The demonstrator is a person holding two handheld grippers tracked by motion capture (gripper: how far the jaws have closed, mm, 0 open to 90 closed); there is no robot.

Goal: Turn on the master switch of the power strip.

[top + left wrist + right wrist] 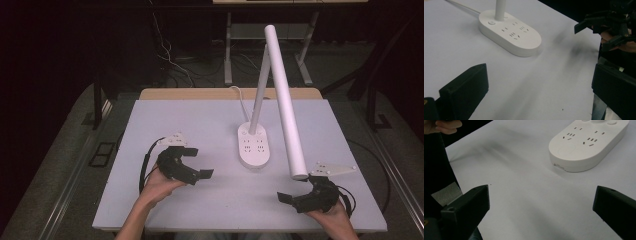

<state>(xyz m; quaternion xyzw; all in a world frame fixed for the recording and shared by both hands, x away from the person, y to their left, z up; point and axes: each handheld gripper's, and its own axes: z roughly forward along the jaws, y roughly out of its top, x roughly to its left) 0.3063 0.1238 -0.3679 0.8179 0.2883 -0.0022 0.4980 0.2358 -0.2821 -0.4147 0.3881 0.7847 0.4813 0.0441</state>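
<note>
1. Lamp base [254, 146]: smooth white plastic with a soft satin sheen, socket slots moulded in.
2. Lamp head [284, 100] and stem [259, 97]: same white, smooth, evenly matt tubes.
3. Bench [200, 125]: pale grey-white top, matt and smooth, faintly smudged dark in the left gripper view; bare wood edge at the far side.
4. Left tool [196, 168] and right tool [292, 192]: matt black plastic, slightly grainy; pale grey flat plates on top.
</note>
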